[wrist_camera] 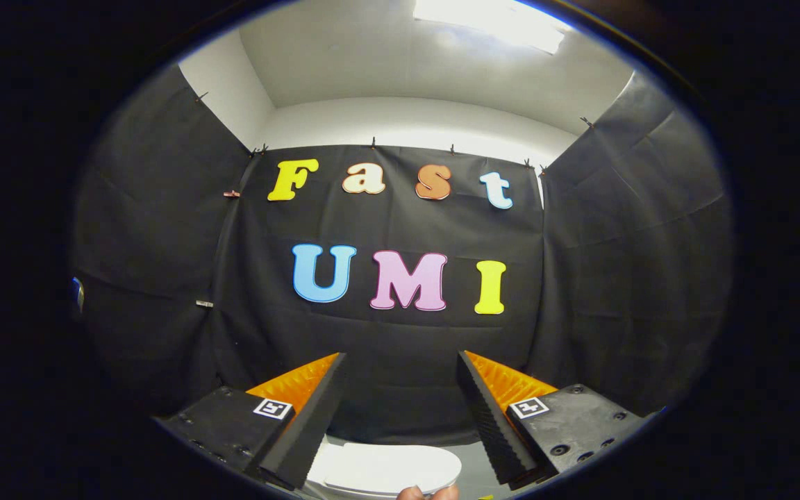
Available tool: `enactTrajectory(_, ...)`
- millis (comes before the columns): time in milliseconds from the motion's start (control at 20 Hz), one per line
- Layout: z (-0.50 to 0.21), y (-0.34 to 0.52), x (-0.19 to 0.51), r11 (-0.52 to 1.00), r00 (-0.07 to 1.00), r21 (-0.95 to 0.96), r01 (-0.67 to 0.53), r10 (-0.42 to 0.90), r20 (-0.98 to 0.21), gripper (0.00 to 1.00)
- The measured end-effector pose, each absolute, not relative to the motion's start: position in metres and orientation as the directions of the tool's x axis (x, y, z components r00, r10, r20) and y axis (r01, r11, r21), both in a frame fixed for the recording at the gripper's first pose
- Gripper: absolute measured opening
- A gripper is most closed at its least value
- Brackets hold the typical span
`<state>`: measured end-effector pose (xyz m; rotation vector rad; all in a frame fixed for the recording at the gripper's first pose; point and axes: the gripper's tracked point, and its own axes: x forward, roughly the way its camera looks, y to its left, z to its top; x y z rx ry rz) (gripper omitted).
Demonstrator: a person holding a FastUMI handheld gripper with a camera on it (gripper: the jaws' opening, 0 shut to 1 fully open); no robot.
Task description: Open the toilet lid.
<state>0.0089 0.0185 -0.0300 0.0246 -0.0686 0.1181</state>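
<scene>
Biggest thing around me is the black cloth wall, which wraps round the toilet on three sides: one panel straight behind it and one angling in from each flank. Above the cloth there's white wall and a ceiling light.

My gripper comes next. The fingers are spread wide apart, nothing between them, nothing touching the ribbed black pads. Each one has an orange back and a black base block with a small square marker on it. So open and empty-handed, just hanging above the toilet.

The toilet lid is white, down flat and closed. It sits low between my fingers, closer to me than their tips, with its rounded edge running from one finger toward the other. There's clear air between that edge and the back cloth panel, and between the lid and my pads.

Smallest bit: a fingertip of somebody's hand peeking in at the lid's near edge. Can't tell if it's actually touching.
</scene>
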Motion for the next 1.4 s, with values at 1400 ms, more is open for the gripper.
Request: enactTrajectory(1400,-0.470,-0.058,0.037,0.855,0.857,0.518,-0.034,0.291,-0.425,0.98)
